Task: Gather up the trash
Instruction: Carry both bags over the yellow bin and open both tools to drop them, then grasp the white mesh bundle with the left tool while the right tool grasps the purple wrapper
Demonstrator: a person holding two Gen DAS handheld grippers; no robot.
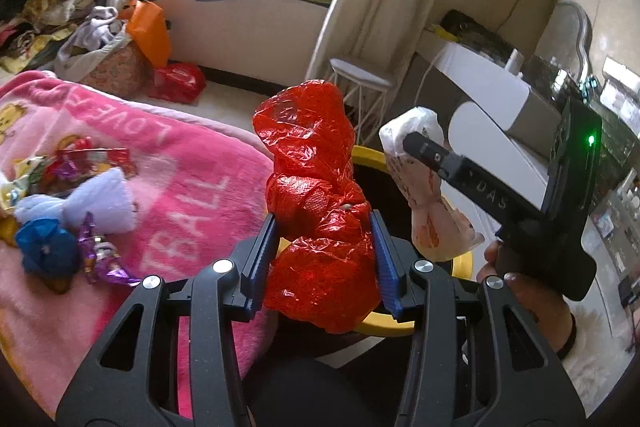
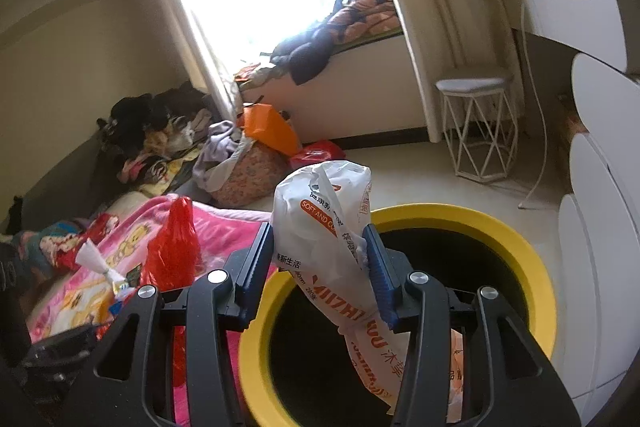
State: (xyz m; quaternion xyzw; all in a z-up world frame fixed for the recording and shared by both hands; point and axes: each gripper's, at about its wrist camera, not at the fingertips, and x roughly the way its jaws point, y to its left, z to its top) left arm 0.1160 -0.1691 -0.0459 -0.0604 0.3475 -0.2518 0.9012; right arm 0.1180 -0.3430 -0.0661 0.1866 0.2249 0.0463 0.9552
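Observation:
My left gripper (image 1: 324, 223) is shut on a crumpled red plastic bag (image 1: 308, 131), which sticks up between its blue pads above the edge of the bed. Just behind it stands a black bin with a yellow rim (image 1: 370, 155). To the right, a hand (image 1: 520, 291) holds my right gripper (image 1: 416, 147), shut on a white printed plastic wrapper (image 1: 428, 219). In the right wrist view, that gripper (image 2: 319, 239) clamps the white wrapper (image 2: 320, 211) over the bin's near rim (image 2: 500, 227), its lower end hanging over the dark opening. The red bag (image 2: 174, 247) shows to the left.
Loose candy wrappers (image 1: 80, 163), a white tissue (image 1: 100, 203) and a blue crumple (image 1: 46, 247) lie on the pink blanket (image 1: 192, 187). A white wire stool (image 2: 476, 123) stands beyond the bin and a white cabinet (image 2: 592, 227) to its right. Clothes and bags (image 2: 256, 155) pile by the window.

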